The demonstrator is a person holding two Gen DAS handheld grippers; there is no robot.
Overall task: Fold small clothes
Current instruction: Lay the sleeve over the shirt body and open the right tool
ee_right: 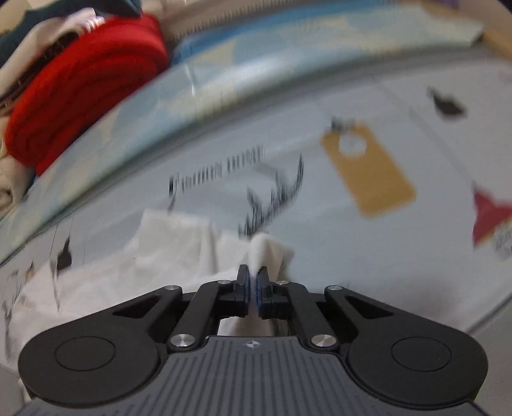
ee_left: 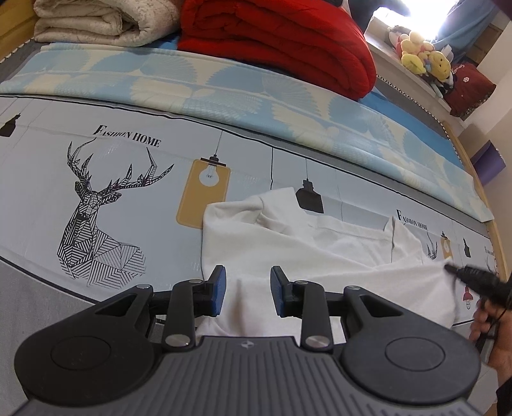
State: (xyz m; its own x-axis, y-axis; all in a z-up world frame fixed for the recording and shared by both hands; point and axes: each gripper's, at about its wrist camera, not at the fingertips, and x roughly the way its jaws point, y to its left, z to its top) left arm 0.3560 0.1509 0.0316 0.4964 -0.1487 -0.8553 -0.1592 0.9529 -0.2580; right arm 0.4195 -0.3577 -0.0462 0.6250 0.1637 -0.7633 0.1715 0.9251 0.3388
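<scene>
A white garment (ee_left: pixel 304 243) lies crumpled on the printed bed sheet (ee_left: pixel 48 166). My left gripper (ee_left: pixel 248 292) is open, its blue pads apart just above the garment's near edge, holding nothing. My right gripper (ee_right: pixel 255 280) is shut on a bunched corner of the white garment (ee_right: pixel 265 248) and lifts it off the sheet. It also shows in the left wrist view (ee_left: pixel 454 270) at the right, pinching the garment's right corner. The right wrist view is motion-blurred.
A red folded quilt (ee_left: pixel 281 41) and a beige folded blanket (ee_left: pixel 102 22) lie at the back of the bed on a blue fan-patterned mat (ee_left: pixel 224 92). Plush toys (ee_left: pixel 425 57) sit on a ledge at the right. The wooden bed edge (ee_left: pixel 494 243) runs along the right.
</scene>
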